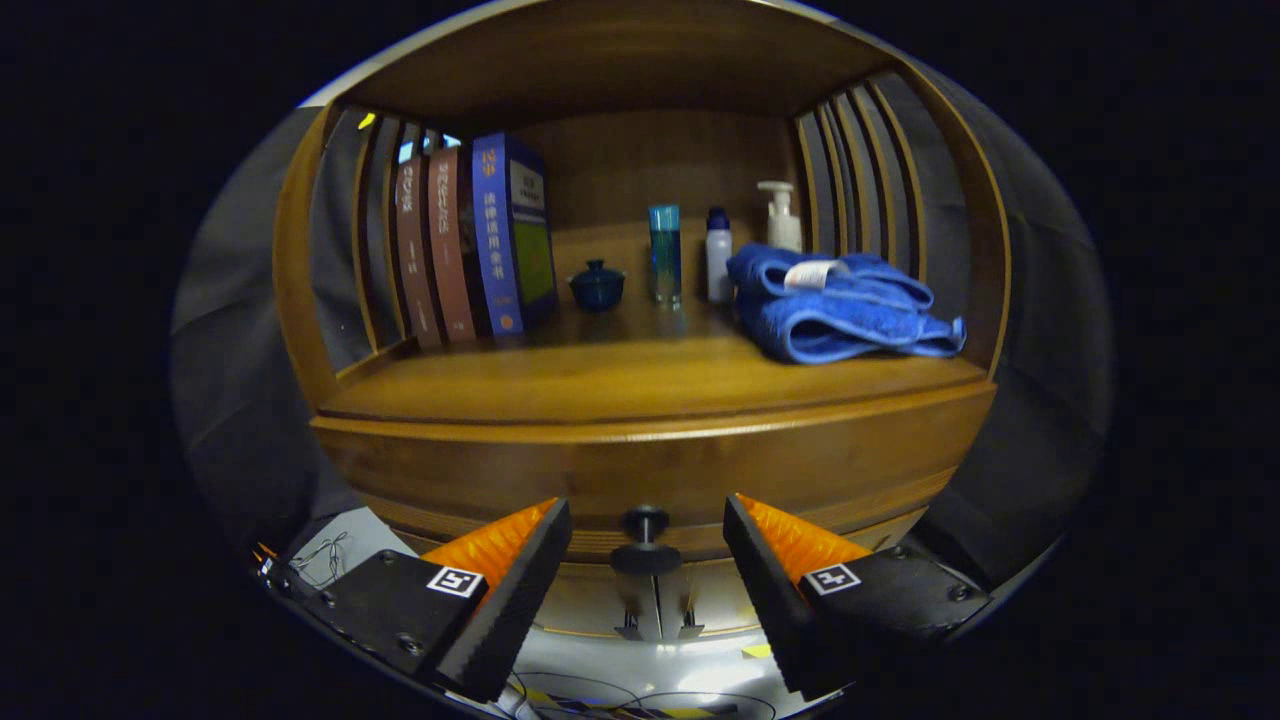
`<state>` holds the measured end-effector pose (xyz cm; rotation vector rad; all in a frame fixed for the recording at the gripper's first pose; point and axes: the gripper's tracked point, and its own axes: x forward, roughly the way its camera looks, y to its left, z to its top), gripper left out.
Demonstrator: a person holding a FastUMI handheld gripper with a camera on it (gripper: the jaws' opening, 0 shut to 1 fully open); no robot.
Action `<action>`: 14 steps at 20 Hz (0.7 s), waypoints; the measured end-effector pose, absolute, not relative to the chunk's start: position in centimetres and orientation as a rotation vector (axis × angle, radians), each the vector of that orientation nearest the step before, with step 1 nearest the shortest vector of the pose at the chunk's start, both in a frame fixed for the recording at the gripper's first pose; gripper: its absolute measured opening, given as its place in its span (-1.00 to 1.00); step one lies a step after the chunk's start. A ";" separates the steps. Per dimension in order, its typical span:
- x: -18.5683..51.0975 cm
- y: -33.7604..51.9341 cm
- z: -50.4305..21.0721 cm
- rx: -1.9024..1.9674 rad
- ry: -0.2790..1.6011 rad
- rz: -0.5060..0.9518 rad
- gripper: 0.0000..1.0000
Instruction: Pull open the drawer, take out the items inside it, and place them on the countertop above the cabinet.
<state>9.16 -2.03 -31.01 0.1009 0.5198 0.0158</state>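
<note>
A wooden cabinet stands in front of me, and its drawer front [650,475] is closed. A small dark round knob [646,522] sticks out of the drawer's middle. My gripper [647,525] is open, one orange-and-black finger on each side of the knob, with a gap to it on both sides. The wooden countertop [620,385] lies above the drawer, bare along its front. The drawer's contents are hidden.
On the shelf stand three upright books [470,245] at the left, a small dark blue lidded pot [597,285], a teal bottle [664,252], a white bottle [718,255], a pump bottle [780,215] and a folded blue towel [840,305]. Slatted side walls enclose it.
</note>
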 end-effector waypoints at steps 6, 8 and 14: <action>9.4 -1.5 -33.4 0.086 0.561 0.030 0.31; 9.5 -1.6 -33.5 0.093 0.555 0.042 0.05; 9.5 -1.5 -33.6 0.082 0.564 0.061 -0.22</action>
